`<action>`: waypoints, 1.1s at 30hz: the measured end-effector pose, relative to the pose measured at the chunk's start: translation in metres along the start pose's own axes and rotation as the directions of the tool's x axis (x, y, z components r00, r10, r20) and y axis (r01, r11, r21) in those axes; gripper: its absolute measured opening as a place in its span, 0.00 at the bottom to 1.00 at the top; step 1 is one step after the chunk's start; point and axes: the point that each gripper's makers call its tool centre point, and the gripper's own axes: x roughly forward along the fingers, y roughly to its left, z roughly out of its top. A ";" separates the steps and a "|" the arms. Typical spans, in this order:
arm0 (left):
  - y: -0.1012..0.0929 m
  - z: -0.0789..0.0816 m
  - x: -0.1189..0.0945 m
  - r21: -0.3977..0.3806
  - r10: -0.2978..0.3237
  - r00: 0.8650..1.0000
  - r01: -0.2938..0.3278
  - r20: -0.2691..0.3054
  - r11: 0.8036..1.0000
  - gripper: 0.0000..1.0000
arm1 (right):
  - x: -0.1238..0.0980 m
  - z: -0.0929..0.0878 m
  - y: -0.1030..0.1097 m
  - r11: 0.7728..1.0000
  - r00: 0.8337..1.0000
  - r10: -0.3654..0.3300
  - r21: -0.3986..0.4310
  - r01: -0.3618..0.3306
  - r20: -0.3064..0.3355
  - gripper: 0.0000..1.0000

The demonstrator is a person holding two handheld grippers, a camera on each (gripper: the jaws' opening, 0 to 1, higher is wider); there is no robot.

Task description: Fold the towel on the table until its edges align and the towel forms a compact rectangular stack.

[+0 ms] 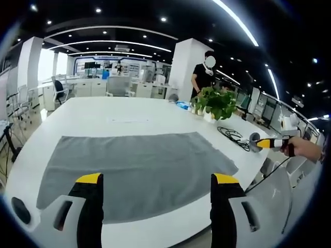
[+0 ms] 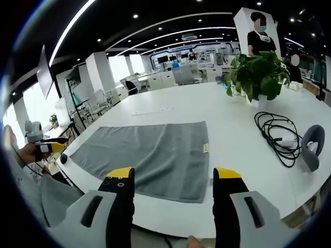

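Lying flat, unfolded on white desk (image 1: 155, 111): grey towel (image 1: 137, 165). Left gripper (image 1: 158, 181) & right gripper (image 2: 175, 175) hover at near edge, jaws wide apart, holding nothing.

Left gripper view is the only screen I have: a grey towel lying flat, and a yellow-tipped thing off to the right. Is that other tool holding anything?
Observer: No. In the right gripper view the right tool has its jaws wide apart with nothing between them, and it faces the towel.
Operator: Does the towel have any marking that I can't see from here?
Observer: Yes. A small pale tag sits on its short edge, the one nearest the coiled black cable.
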 end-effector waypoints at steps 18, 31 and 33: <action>-0.037 0.004 0.031 0.055 -0.085 0.996 0.087 -0.036 0.995 0.86 | 0.013 0.014 -0.014 1.000 1.000 0.012 -0.015 -0.012 -0.003 0.59; -0.061 0.009 0.050 0.134 -0.142 0.989 0.148 -0.051 0.980 0.86 | 0.023 0.025 -0.030 0.997 0.999 0.048 -0.067 -0.049 -0.025 0.59; -0.071 0.012 0.054 0.150 -0.139 0.989 0.145 -0.044 0.978 0.85 | 0.026 0.027 -0.033 0.996 0.998 0.053 -0.072 -0.054 -0.024 0.59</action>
